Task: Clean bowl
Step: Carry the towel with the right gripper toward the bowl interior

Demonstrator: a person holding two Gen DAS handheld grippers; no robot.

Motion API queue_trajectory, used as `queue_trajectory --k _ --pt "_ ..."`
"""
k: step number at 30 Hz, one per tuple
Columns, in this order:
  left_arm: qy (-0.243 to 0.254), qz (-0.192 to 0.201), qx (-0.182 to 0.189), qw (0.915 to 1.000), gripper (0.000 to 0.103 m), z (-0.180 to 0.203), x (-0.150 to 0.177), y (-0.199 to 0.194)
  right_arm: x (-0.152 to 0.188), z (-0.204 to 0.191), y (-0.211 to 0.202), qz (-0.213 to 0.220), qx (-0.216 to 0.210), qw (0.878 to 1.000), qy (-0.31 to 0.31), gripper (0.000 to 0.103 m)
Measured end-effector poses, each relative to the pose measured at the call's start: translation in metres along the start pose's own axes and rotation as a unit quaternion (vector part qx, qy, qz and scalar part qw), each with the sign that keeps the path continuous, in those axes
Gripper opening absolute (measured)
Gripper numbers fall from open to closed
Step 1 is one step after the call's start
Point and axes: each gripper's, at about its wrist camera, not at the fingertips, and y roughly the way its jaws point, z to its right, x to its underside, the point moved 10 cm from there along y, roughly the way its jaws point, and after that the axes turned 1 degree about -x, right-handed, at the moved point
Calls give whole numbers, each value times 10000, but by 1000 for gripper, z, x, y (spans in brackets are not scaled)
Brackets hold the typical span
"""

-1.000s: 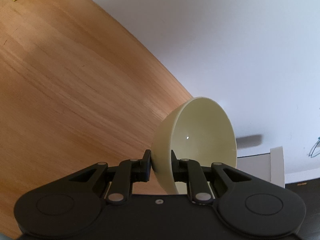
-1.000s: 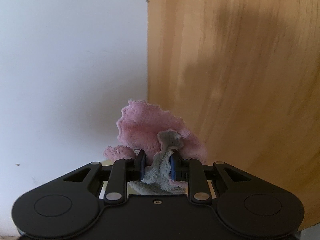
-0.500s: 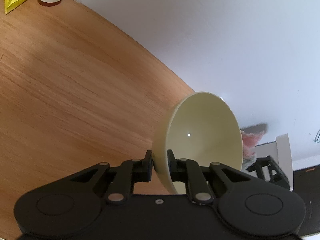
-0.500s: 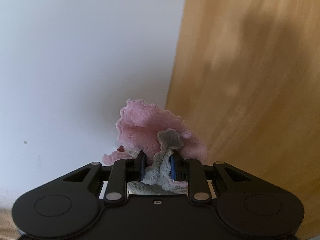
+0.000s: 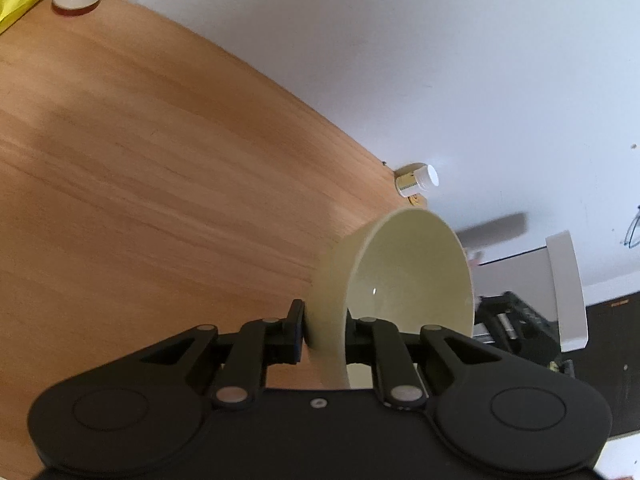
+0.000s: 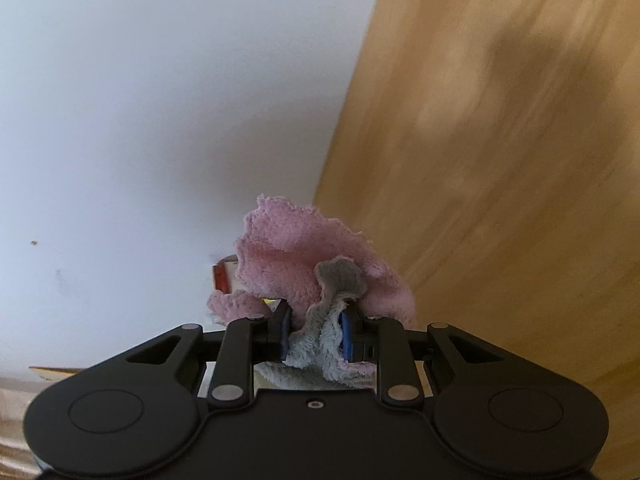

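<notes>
Two wrist cameras, each looking forward from just behind its own fingers.

The left view sits right behind the left gripper and tilts down across the wooden table toward the white wall, with the bowl very close to the lens. The right view sits right behind the right gripper, rolled so the table stands on the right and the wall on the left, the cloth close up. Both share table and wall.
</notes>
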Motion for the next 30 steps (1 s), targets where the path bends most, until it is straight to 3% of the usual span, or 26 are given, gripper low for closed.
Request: queue_trajectory --k 7,10,16,22,30 --pt "120 -204 -86 9997 13 3 6 3 4 19 5 -153 132 9998 75 27" --pt "177 -288 -126 9993 13 8 10 6 11 8 -26 -225 122 9997 9 27" --pt "198 -469 -210 9985 13 10 19 7 11 15 -36 -150 251 9995 90 27" --pt "198 -464 -244 9984 13 8 18 5 9 3 -67 -200 60 9997 108 27" --pt "-5 -476 -315 9984 13 4 17 10 -1 -16 -77 -354 -195 9991 -158 27"
